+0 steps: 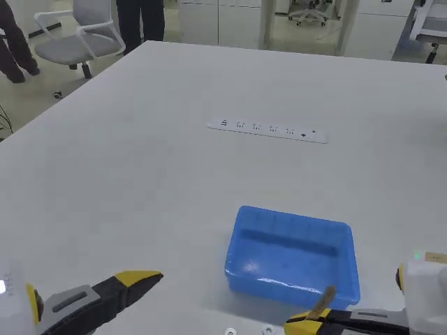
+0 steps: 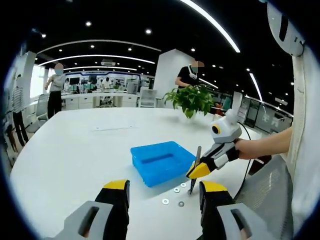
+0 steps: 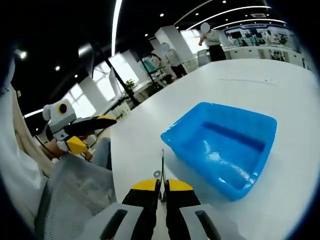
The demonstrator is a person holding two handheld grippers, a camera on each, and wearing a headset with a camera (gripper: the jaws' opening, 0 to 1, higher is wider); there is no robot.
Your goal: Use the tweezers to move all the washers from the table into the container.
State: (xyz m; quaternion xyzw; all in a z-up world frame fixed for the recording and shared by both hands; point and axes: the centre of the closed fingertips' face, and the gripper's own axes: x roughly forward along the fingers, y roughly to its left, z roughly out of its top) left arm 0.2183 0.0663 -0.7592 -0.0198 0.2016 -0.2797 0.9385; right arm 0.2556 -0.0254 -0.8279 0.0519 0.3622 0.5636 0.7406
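Note:
A blue container stands on the white table, also in the left gripper view and the right gripper view. Several small washers lie on the table just in front of it, two at the head view's bottom edge. My right gripper is shut on thin tweezers. In the left gripper view the tweezers point down, their tip beside the washers. One washer lies beside the tweezers. My left gripper hangs open and holds nothing, short of the washers.
A white power strip lies flat farther back on the table. Office chairs and standing people are beyond the far edge. A potted plant stands behind the table. Bare table stretches left of the container.

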